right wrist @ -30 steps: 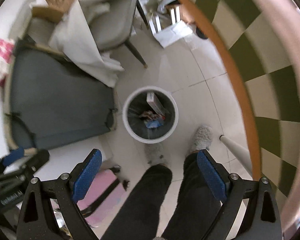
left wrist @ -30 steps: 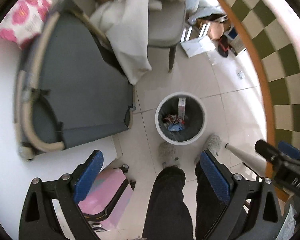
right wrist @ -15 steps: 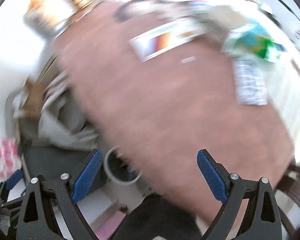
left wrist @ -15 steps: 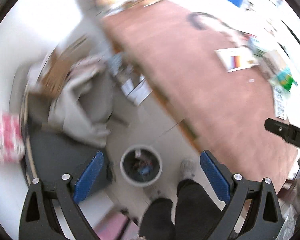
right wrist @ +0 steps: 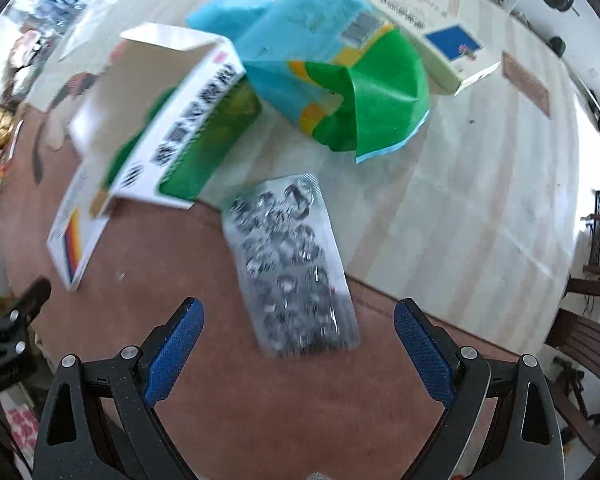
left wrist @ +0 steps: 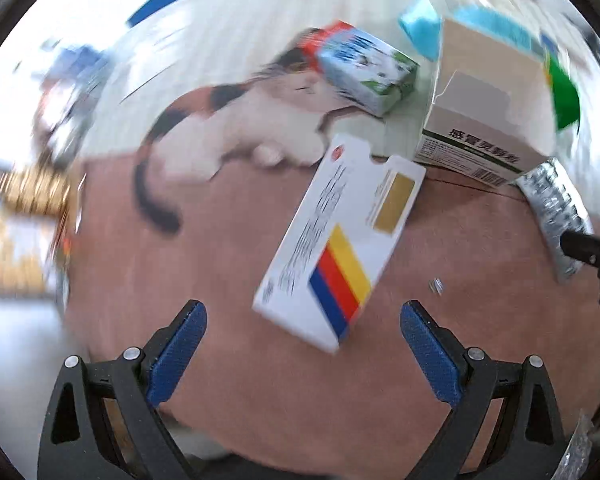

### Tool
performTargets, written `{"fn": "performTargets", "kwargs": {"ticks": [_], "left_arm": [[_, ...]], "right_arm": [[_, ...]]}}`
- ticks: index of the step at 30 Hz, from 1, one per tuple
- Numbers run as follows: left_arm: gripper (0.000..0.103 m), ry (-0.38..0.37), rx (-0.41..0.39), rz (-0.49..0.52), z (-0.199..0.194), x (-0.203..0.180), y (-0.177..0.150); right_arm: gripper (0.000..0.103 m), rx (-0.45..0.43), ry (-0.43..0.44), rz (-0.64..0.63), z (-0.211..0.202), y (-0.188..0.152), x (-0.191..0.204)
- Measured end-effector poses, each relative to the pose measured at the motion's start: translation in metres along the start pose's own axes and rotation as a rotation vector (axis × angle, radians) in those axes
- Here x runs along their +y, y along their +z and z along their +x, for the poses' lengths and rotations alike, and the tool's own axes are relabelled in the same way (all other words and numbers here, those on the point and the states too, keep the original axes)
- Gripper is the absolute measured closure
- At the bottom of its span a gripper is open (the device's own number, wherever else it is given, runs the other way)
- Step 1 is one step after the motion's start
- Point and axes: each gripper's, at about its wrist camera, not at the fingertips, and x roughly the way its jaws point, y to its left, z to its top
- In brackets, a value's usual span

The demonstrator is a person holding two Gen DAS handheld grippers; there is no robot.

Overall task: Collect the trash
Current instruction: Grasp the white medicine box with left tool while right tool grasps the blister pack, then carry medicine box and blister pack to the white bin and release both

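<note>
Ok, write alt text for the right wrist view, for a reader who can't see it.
The open, empty right gripper hangs above a silver blister pack lying on a table with a brown mat. Beyond the pack sit an open white and green medicine box and a crumpled blue and green wrapper. The picture is somewhat motion-blurred.

A calico cat lies stretched across the bench, where its reddish-brown part meets the pale striped part. A wooden chair stands just beside the bench edge at the right of the right wrist view.
</note>
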Motion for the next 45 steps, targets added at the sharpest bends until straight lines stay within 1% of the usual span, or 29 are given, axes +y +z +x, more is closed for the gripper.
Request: {"fn": "performTargets", "kwargs": {"ticks": [2,3,5,7,10,12,13,14,15,16,17,18,20,23,24,28,30,34,36,39,40,42,45], "left_arm": [[0.004,-0.024,0.025,0.078,0.015,-0.002,0.014],[0.004,-0.031,0.035,0.101,0.020,-0.003,0.018],[0.004,-0.069,0.064,0.150,0.030,-0.004,0.027],[0.004,-0.110,0.087,0.189,0.039,-0.005,0.033],[0.005,-0.134,0.117,0.239,0.050,-0.009,0.037],[0.006,-0.146,0.119,0.243,0.053,-0.008,0.038],[0.010,-0.165,0.114,0.243,0.053,-0.007,0.037],[0.020,-0.193,0.116,0.239,0.052,-0.005,0.036],[0.026,-0.225,0.119,0.229,0.051,-0.002,0.035],[0.032,-0.251,0.119,0.219,0.052,0.003,0.034],[0.032,-0.244,0.125,0.217,0.051,0.003,0.033],[0.032,-0.237,0.118,0.213,0.050,0.003,0.032],[0.032,-0.240,0.116,0.177,0.049,0.004,0.028],[0.032,-0.237,0.107,0.121,0.042,0.001,0.010],[0.032,-0.234,0.104,0.100,0.040,0.001,0.004],[0.032,-0.260,0.099,-0.036,0.029,0.011,-0.021],[0.032,-0.260,0.091,-0.100,0.023,0.016,-0.033],[0.032,-0.249,0.043,-0.245,0.001,0.028,-0.072],[0.032,-0.239,0.018,-0.309,-0.011,0.034,-0.091],[0.032,-0.233,-0.028,-0.417,-0.031,0.046,-0.123],[0.032,-0.226,-0.044,-0.457,-0.038,0.060,-0.139],[0.032,-0.222,-0.075,-0.521,-0.055,0.064,-0.155],[0.032,-0.206,-0.105,-0.624,-0.069,0.071,-0.195]], "right_arm": [[0.006,0.022,0.006,0.013,0.013,0.008,0.000],[0.006,0.030,0.005,0.017,0.018,0.010,0.001],[0.004,0.052,0.009,0.034,0.029,0.015,0.001],[0.004,0.047,-0.011,0.035,0.030,0.017,0.004],[0.005,0.045,-0.047,0.034,0.032,0.020,0.009],[0.008,0.034,-0.068,0.036,0.032,0.019,0.015],[0.011,0.027,-0.076,0.038,0.032,0.017,0.016],[0.018,0.019,-0.088,0.039,0.030,0.014,0.019],[0.020,0.012,-0.097,0.043,0.028,0.007,0.027],[0.026,-0.002,-0.100,0.050,0.025,0.005,0.025],[0.030,-0.010,-0.102,0.054,0.023,0.001,0.025],[0.031,-0.018,-0.101,0.055,0.021,-0.004,0.024],[0.033,-0.031,-0.103,0.039,0.018,-0.008,0.024],[0.034,-0.033,-0.101,0.034,0.014,-0.018,0.024],[0.034,-0.034,-0.100,0.038,0.015,-0.027,0.024],[0.034,-0.053,-0.092,0.038,0.001,-0.042,0.023],[0.034,-0.051,-0.080,0.036,-0.004,-0.048,0.022],[0.034,-0.064,-0.060,0.009,-0.021,-0.073,0.025],[0.034,-0.069,-0.050,-0.006,-0.022,-0.080,0.042],[0.034,-0.083,-0.028,-0.041,-0.036,-0.102,0.059],[0.034,-0.088,-0.020,-0.057,-0.041,-0.111,0.065],[0.034,-0.096,-0.002,-0.086,-0.052,-0.126,0.079],[0.035,-0.105,0.021,-0.138,-0.063,-0.149,0.101]]}}
